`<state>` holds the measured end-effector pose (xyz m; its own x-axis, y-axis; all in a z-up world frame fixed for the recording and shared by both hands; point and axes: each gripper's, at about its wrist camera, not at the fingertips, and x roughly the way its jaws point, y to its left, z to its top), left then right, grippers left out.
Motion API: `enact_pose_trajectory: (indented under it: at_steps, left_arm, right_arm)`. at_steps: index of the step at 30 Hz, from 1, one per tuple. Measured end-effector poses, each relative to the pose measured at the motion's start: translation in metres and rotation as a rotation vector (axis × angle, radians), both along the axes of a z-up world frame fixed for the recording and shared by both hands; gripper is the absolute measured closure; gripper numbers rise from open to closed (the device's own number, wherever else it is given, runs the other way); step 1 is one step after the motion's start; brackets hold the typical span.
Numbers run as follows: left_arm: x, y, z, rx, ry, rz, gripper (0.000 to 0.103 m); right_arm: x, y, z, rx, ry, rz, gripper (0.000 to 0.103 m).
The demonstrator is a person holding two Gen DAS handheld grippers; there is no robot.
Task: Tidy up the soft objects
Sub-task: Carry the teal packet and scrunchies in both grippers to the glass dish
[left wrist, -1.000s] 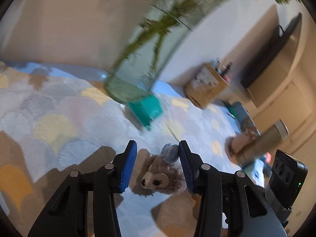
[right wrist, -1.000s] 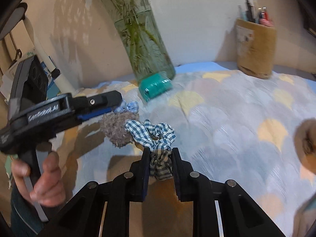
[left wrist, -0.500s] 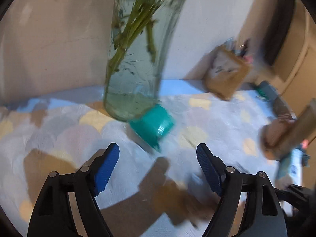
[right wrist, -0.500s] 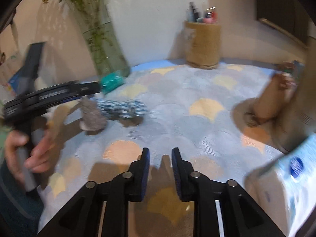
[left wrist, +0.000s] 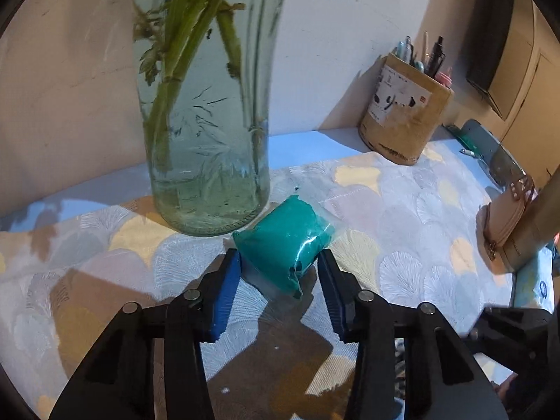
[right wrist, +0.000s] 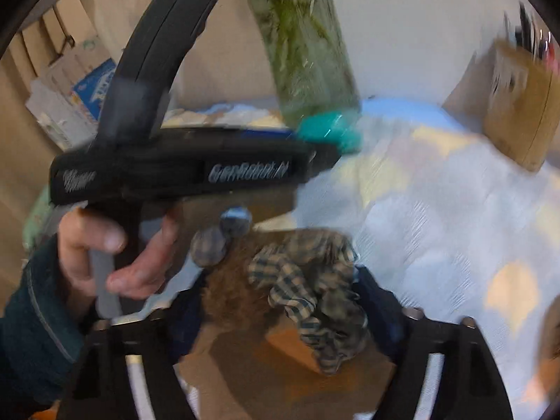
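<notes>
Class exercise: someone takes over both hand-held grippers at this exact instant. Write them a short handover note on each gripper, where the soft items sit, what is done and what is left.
Left hand-held gripper: open, fingers either side of the teal wrapped roll, not yet closed on it. The roll lies by the glass vase, so close gently.
Right hand-held gripper: open wide over the checked scrunchie and the brown plush toy, which lie together on the patterned cloth. This view is blurred.
Done: scrunchie and plush grouped.
Left: grip the roll and bring it to that pile.
</notes>
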<state>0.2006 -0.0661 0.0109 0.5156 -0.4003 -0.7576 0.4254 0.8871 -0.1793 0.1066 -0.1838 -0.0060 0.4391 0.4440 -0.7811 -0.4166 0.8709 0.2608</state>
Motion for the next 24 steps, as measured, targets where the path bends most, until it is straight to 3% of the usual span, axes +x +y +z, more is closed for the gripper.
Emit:
enact_pose_trajectory:
  at_steps: [1,2,6,10,14,19,24]
  left_arm:
    - [-0.003,0.000,0.001,0.006,-0.012,0.001,0.064]
    - [-0.005,-0.001,0.003,0.009,-0.020,0.003,0.066]
    - [-0.028,0.004,0.009,0.001,-0.019,0.000,0.070]
    - [-0.065,0.005,0.016,0.017,-0.036,-0.013,0.071]
    - [-0.101,0.005,0.026,-0.016,-0.039,-0.038,0.072]
    - [-0.139,-0.014,0.053,-0.060,-0.079,-0.084,0.073]
    - [-0.180,-0.060,0.096,-0.114,-0.158,-0.181,0.076]
  right_arm:
    - [-0.005,0.000,0.003,0.003,-0.010,0.004,0.059]
    - [-0.011,0.000,0.006,0.037,-0.006,0.018,0.061]
    - [-0.035,-0.001,0.010,0.026,-0.033,-0.036,0.062]
    - [-0.063,-0.022,0.021,0.097,-0.050,-0.121,0.062]
    - [-0.088,-0.047,0.034,0.130,-0.060,-0.240,0.062]
    - [-0.122,-0.081,0.068,0.144,-0.091,-0.366,0.062]
    - [-0.159,-0.122,0.108,0.161,-0.157,-0.462,0.062]
